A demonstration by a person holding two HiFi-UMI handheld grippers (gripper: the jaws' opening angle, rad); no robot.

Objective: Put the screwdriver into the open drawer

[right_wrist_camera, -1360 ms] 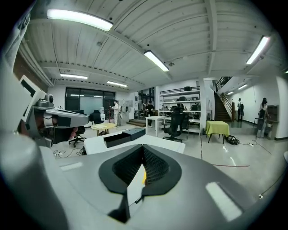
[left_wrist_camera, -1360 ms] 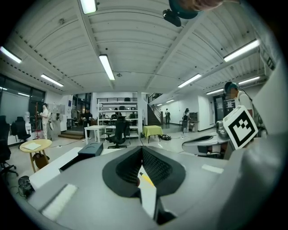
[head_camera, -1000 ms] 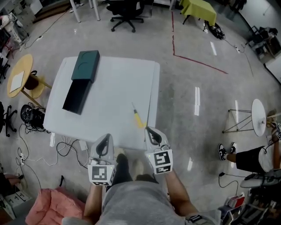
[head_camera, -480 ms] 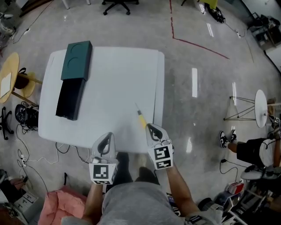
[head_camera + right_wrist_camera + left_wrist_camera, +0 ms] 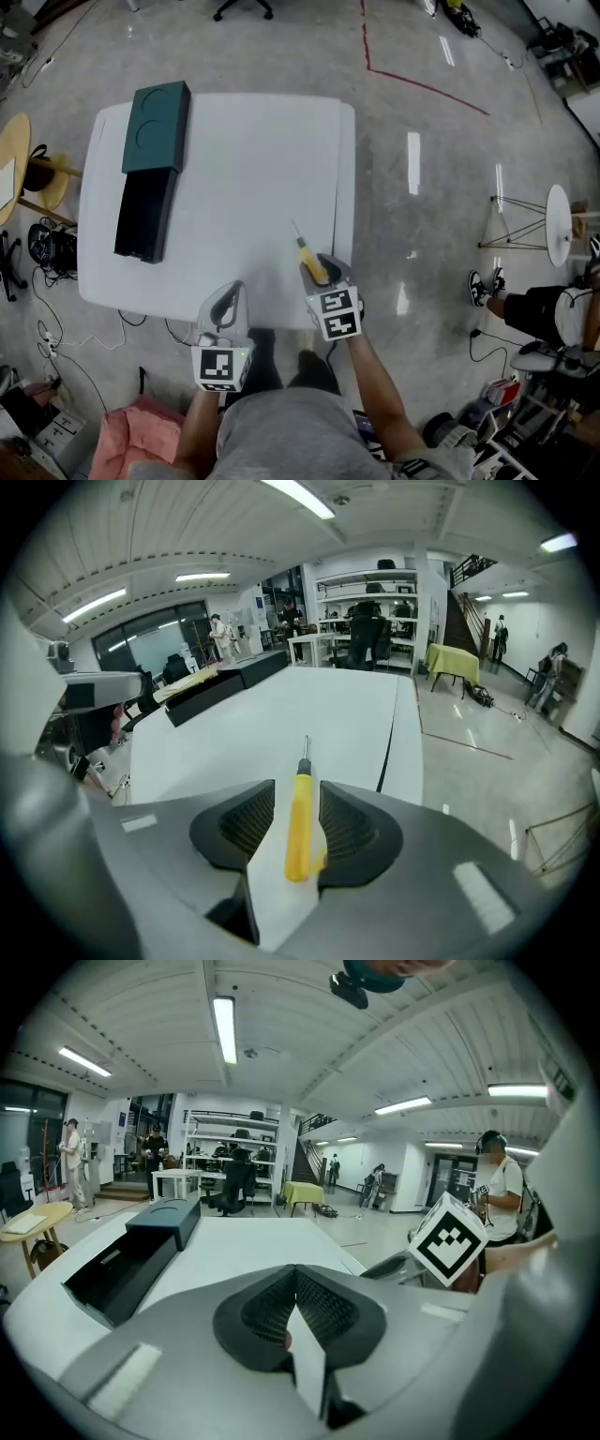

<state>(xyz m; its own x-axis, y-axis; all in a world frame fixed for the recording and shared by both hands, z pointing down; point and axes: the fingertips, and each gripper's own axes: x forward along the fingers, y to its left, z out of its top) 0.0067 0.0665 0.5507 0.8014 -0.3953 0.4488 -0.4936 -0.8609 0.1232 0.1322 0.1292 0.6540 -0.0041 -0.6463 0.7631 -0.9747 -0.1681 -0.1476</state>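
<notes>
A yellow-handled screwdriver (image 5: pixel 307 256) lies on the white table (image 5: pixel 244 169) near its front right corner, with the metal tip pointing away. My right gripper (image 5: pixel 323 269) stands over the handle. Its jaws are opening, and the handle (image 5: pixel 300 827) lies between the pads with a gap on the left side. At the table's far left a dark teal box (image 5: pixel 155 127) has its black drawer (image 5: pixel 142 216) pulled out and open. My left gripper (image 5: pixel 228 292) hovers at the front edge with nothing in it, and its pads (image 5: pixel 272 1307) meet in the left gripper view.
A round wooden side table (image 5: pixel 11 178) and cables stand left of the white table. A seated person (image 5: pixel 534 328) and a white round stand (image 5: pixel 560 239) are at the right. A pink cloth (image 5: pixel 103 441) lies on the floor at bottom left.
Both grippers sank toward the table's front edge. The right one moved forward over the screwdriver handle and its jaws came apart. The left one stayed shut.
</notes>
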